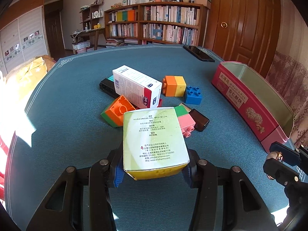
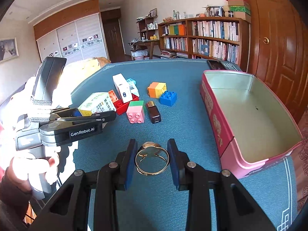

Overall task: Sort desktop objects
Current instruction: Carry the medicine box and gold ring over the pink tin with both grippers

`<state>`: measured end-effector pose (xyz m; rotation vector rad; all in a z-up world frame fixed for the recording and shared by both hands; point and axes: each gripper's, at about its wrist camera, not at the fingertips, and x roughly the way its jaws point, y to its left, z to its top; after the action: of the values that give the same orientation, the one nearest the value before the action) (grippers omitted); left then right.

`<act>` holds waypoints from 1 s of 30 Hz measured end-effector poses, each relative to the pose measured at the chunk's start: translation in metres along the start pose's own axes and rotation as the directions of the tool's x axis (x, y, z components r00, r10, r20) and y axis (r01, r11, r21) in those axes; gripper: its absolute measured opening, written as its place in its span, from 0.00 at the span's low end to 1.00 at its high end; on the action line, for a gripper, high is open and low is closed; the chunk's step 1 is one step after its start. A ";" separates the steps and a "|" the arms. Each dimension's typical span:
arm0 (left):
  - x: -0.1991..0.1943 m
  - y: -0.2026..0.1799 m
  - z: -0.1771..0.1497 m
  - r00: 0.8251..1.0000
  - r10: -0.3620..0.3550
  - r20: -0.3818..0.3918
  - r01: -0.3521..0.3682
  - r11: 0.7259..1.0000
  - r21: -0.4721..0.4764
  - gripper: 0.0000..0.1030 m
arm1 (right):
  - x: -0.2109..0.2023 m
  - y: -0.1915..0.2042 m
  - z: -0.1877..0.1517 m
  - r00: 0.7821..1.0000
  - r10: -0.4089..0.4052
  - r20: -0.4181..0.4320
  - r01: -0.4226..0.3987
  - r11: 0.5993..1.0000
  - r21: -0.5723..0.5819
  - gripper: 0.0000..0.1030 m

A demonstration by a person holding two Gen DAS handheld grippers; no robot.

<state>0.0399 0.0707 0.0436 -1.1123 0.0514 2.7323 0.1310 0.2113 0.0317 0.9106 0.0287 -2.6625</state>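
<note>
Left side of the tabletop (image 2: 192, 127), covered in a blue-green cloth with a white border: the left gripper (image 1: 154, 170), its pads clamped on the sides of a green-and-yellow medicine box (image 1: 154, 140), held off the cloth toward the near left edge; a person's hand (image 2: 32, 169) grips its handle. Centre of the tabletop, a loose pile: a white-and-red carton (image 1: 137, 86) lying tilted across a black flat item (image 1: 106, 87) and a red brick (image 2: 123, 105); an orange-and-green brick (image 1: 115, 113) on its side, hollow underside showing, at the pile's left; a pink-and-green brick (image 2: 135, 111) with a small dark brown bottle (image 2: 153, 112) just beside it on the right; an orange-and-yellow brick (image 2: 156, 89) behind, touching or nearly touching a blue brick (image 2: 168, 98). The held box blocks the left wrist view of the near part of this pile. Near centre edge: the right gripper (image 2: 152, 158), jaws closed on a gold-coloured ring (image 2: 152, 158), raised over bare cloth with nothing between it and the pile. Right edge: an open pink-red biscuit tin (image 2: 217, 115), pale interior, running from the near right corner toward the far one. Far right corner: a dark phone (image 1: 199, 53) lying flat behind the tin. Beyond the tabletop: a bookshelf (image 1: 163, 25) and a wooden door (image 1: 246, 25).
</note>
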 end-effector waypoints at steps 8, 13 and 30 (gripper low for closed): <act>-0.005 -0.024 0.008 0.999 -0.043 0.015 0.042 0.999 0.034 0.50 | -0.017 -0.030 0.016 0.996 -0.056 0.063 0.054 0.998 0.035 0.35; -0.008 -0.042 0.015 0.997 -0.073 0.027 0.071 0.996 0.062 0.50 | -0.023 -0.050 0.024 0.990 -0.106 0.098 0.099 0.992 0.075 0.35; -0.016 -0.115 0.040 0.979 -0.193 0.065 0.178 0.968 0.179 0.50 | -0.037 -0.135 0.019 0.957 -0.274 0.092 0.243 0.934 0.261 0.35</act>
<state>0.0453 0.1853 0.0878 -0.9086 0.1608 2.5483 0.1053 0.3478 0.0573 0.8587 -0.2351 -3.0171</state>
